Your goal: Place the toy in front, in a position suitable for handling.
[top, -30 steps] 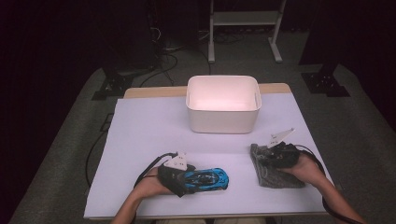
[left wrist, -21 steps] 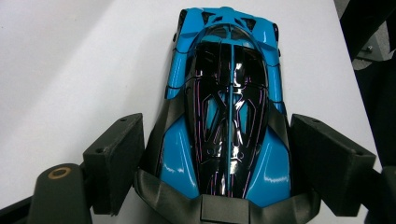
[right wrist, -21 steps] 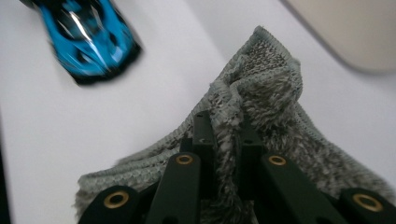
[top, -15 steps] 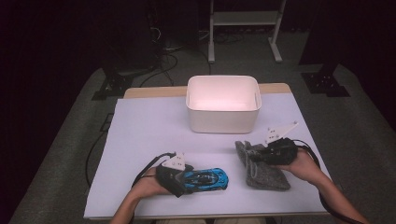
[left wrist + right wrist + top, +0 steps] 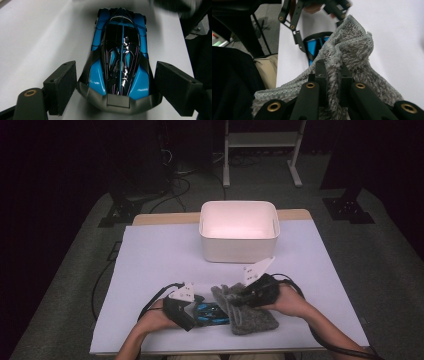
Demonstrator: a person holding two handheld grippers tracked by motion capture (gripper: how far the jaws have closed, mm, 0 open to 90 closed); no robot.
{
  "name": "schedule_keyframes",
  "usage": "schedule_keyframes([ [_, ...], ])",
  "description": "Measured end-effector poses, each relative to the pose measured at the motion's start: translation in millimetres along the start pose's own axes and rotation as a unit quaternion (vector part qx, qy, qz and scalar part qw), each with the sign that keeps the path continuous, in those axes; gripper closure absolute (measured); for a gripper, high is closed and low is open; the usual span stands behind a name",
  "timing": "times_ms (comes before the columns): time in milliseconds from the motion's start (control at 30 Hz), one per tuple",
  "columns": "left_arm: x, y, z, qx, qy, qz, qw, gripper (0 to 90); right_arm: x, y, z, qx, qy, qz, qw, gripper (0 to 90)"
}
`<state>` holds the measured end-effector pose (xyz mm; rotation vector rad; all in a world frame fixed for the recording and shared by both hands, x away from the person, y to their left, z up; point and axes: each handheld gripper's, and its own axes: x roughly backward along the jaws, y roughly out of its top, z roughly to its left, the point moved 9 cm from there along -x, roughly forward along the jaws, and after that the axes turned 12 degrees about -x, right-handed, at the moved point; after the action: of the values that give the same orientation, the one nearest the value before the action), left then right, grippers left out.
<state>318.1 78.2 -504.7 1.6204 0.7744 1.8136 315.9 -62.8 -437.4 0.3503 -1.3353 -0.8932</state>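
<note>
The table (image 5: 150, 255) has a sheet on top. The tub (image 5: 239, 231) sits at the far side of the table, in the middle. Near the front edge lies the toy car (image 5: 210, 314), a little left of the middle. The left gripper (image 5: 192, 312) is at the car's left end, with one jaw on each side of the car. The cloth (image 5: 247, 312) lies just right of the car and covers its right end. The right gripper (image 5: 239, 299) is on the cloth, with a fold of it between its jaws.
</note>
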Motion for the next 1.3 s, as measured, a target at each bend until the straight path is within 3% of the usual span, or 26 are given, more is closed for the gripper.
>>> schedule_keyframes([
  [100, -0.2, -2.2, -1.2, 0.000, -0.001, 0.007, 1.0000, 18.3, -22.0, 1.2, 4.1, 0.004, 0.016, 0.014, 0.9998, 81.8],
  [233, -0.9, -1.8, -3.3, -0.007, -0.005, 0.009, 0.9999, 23.0, -42.7, -3.2, 2.3, 0.007, 0.020, 0.036, 0.9991, 81.8],
  [367, -0.8, -2.3, -3.4, -0.006, -0.007, 0.011, 0.9999, 23.5, -50.4, -10.9, -0.2, 0.013, 0.014, 0.053, 0.9984, 81.6],
  [600, -0.8, -2.3, -3.6, 0.000, -0.009, 0.012, 0.9999, 23.5, -42.2, -22.8, -4.6, 0.007, 0.001, 0.052, 0.9986, 81.6],
  [900, -1.1, -2.1, -3.4, 0.000, -0.010, 0.011, 0.9999, 23.6, -22.8, -52.7, -21.4, -0.027, -0.026, 0.052, 0.9979, 81.6],
  [1033, -0.9, -2.2, -3.1, -0.001, -0.012, 0.013, 0.9999, 23.5, -13.6, -61.7, -26.9, -0.033, -0.043, 0.066, 0.9964, 81.6],
  [1167, -1.4, -2.0, -3.0, 0.000, -0.011, 0.011, 0.9999, 23.5, -9.2, -49.5, -22.0, -0.024, -0.036, 0.056, 0.9975, 81.6],
  [1300, -1.9, -1.6, -3.2, 0.001, -0.010, 0.010, 0.9999, 23.5, -15.5, -27.2, -14.8, 0.000, -0.027, 0.051, 0.9983, 81.5],
])
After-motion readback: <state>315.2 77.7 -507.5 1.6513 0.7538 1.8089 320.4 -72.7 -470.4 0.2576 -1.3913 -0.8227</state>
